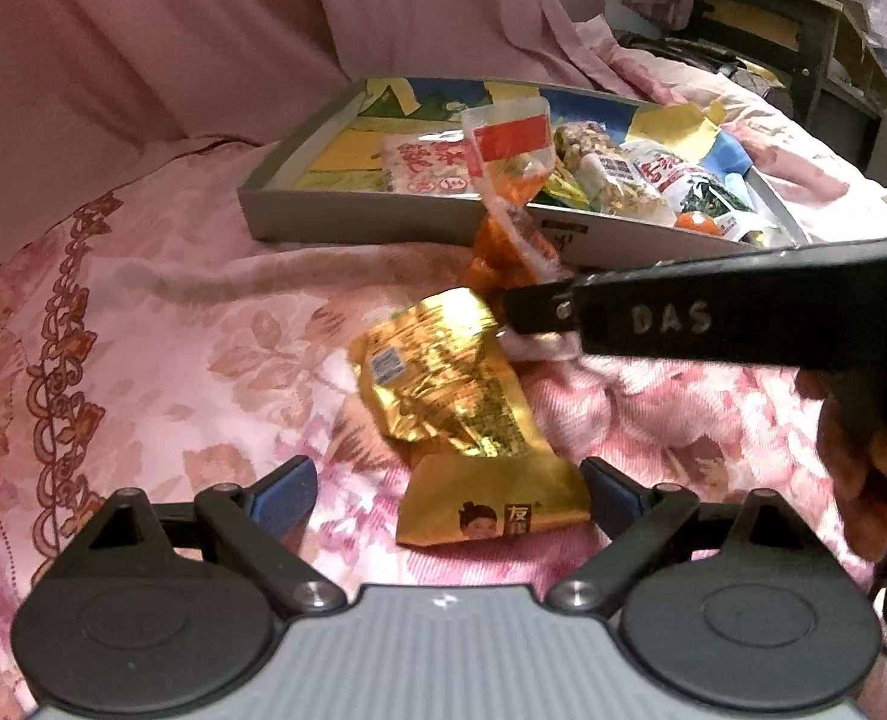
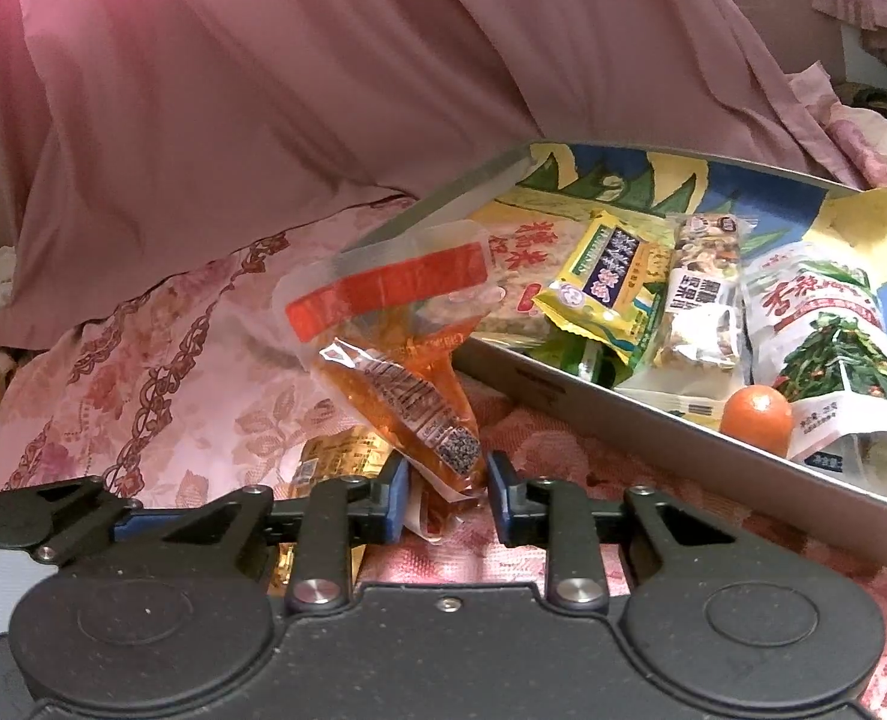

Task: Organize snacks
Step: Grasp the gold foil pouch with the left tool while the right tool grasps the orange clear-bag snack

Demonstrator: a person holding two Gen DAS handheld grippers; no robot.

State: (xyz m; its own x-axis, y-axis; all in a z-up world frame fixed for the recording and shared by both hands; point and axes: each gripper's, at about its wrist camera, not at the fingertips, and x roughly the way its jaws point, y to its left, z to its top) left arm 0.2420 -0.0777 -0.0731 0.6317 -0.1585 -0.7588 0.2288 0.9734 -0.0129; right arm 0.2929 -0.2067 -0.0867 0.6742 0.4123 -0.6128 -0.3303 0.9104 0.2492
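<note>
The gold snack packet (image 1: 464, 414) is lying flat on the pink floral bedspread (image 1: 143, 324), its long axis running from the upper left down toward the lower right, with the printed cartoon face at the near end, just between the fingertips of the left gripper (image 1: 446, 492). That gripper is hovering low over the bed with its blue-padded fingers (image 1: 284, 495) spread wide on either side of the packet's near end, closing on nothing. Further right, the orange sauce packet (image 2: 395, 372) is standing nearly upright, its red-banded clear top tilting up and back toward the tray, its lower end sitting between the pads of the right gripper (image 2: 448, 495). The right gripper is reaching in level from the side, and its fingers are drawn in narrowly around the packet; whether both pads are actually pressing it I cannot tell. Beyond, the grey tray (image 2: 653, 420) is resting on the bedspread, holding a yellow-green bar (image 2: 605, 279), a nut bar (image 2: 704, 294), a white-and-green pouch (image 2: 827, 342) and a small orange fruit (image 2: 755, 417).
</note>
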